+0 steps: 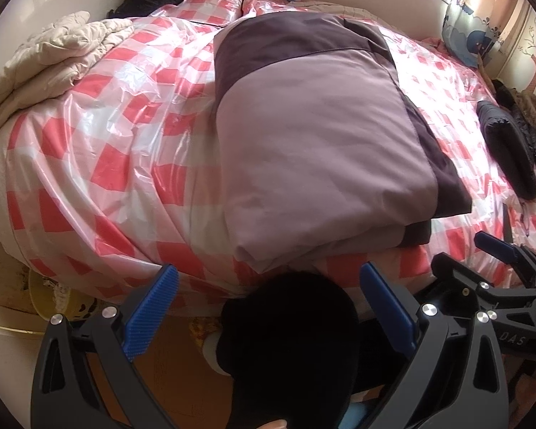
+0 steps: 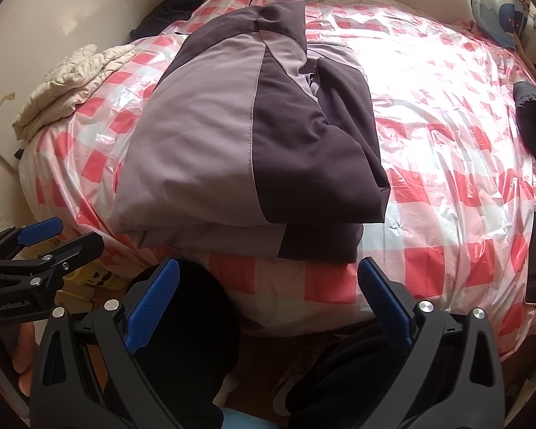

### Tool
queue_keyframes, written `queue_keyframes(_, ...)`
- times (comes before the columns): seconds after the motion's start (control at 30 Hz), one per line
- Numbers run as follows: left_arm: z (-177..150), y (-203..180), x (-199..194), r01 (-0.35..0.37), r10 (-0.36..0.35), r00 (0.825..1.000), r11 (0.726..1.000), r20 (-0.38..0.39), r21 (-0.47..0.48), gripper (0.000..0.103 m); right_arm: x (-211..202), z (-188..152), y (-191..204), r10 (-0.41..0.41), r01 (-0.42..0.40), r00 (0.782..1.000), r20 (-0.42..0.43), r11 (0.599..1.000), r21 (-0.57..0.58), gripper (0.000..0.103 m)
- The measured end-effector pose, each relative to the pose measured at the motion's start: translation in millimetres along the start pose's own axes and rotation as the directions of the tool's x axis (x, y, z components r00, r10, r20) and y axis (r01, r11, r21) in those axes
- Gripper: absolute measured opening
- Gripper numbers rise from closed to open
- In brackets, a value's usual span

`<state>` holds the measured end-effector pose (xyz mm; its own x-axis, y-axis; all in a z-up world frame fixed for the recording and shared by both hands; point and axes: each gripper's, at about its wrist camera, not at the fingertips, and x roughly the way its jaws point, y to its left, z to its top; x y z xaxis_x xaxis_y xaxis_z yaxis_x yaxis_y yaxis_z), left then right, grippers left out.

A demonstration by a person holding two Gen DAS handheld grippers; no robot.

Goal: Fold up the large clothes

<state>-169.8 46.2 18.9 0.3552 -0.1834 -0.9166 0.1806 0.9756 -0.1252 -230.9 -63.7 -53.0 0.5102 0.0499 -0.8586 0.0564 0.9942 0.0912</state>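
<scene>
1. Left wrist view: the left gripper [image 1: 268,307] is held over the near edge of the bed [image 1: 100,164], its blue-padded fingers [image 1: 153,311] spread wide apart and holding nothing.
2. Same view: a folded jacket [image 1: 311,143], light mauve with dark purple panels, lies in a thick squared bundle on the bed's red-and-white checked plastic cover [image 1: 125,114]. Its near folded edge sits close to the bed's front edge, just beyond the finger tips and not touching them.
3. Same view: the right gripper [image 1: 500,268] shows at the lower right, side-on, over the bed's edge, clear of the jacket. A cream quilted blanket [image 1: 50,57] is bunched at the far left of the bed; dark clothing [image 1: 511,150] lies at the right edge. A dark trouser leg [image 1: 289,339] fills the space between the fingers, below the bed edge.
4. Right wrist view: the right gripper [image 2: 268,307] is also well apart, empty, short of the bed's front edge.
5. Same view: the folded jacket [image 2: 239,143] lies left of centre on the bed [image 2: 446,178], dark panel on its right side, layered edges facing the camera. The left gripper [image 2: 35,250] appears at the left margin, beside the bed corner. A phone [image 2: 534,261] lies at the right edge of the cover.
</scene>
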Motion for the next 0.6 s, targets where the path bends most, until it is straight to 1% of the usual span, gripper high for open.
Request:
queue_keyframes(0.17, 2.2, -2.0, 1.3, -0.055, 0.055, 0.998, 0.998, -0.005, 0.019, 0.097, -0.3, -0.6, -2.1, 0.006, -0.006, 1.000, -0.001, 1.000, 0.005, 0.096)
queue_keyframes(0.3, 2.4, -2.5, 2.5, -0.039, 0.039, 0.999, 0.999, -0.014, 0.017, 0.097, -1.3, -0.2, -3.7, 0.009, -0.009, 1.000, 0.000, 1.000, 0.005, 0.096)
queue_keyframes(0.37, 2.8, -3.1, 3.3, -0.047, 0.047, 0.999, 0.999, -0.020, 0.022, 0.097, -2.3, 0.0, -4.4, 0.008, -0.008, 1.000, 0.002, 1.000, 0.006, 0.096)
queue_keyframes(0.5, 3.9, -8.2, 7.3, -0.108, 0.110, 0.993, 0.993, -0.033, 0.049, 0.097, -3.5, -0.4, -7.9, 0.013, -0.013, 1.000, 0.004, 1.000, 0.018, 0.096)
queue_keyframes(0.57, 3.7, -9.2, 7.5, -0.093, 0.095, 0.995, 0.994, -0.035, 0.052, 0.097, -4.0, -1.0, -8.7, 0.016, -0.016, 1.000, 0.004, 1.000, 0.019, 0.096)
queue_keyframes(0.6, 3.5, -9.3, 6.5, -0.063, 0.065, 0.997, 0.997, -0.035, 0.045, 0.097, -4.3, -1.0, -8.8, 0.016, -0.016, 1.000, 0.004, 1.000, 0.019, 0.096)
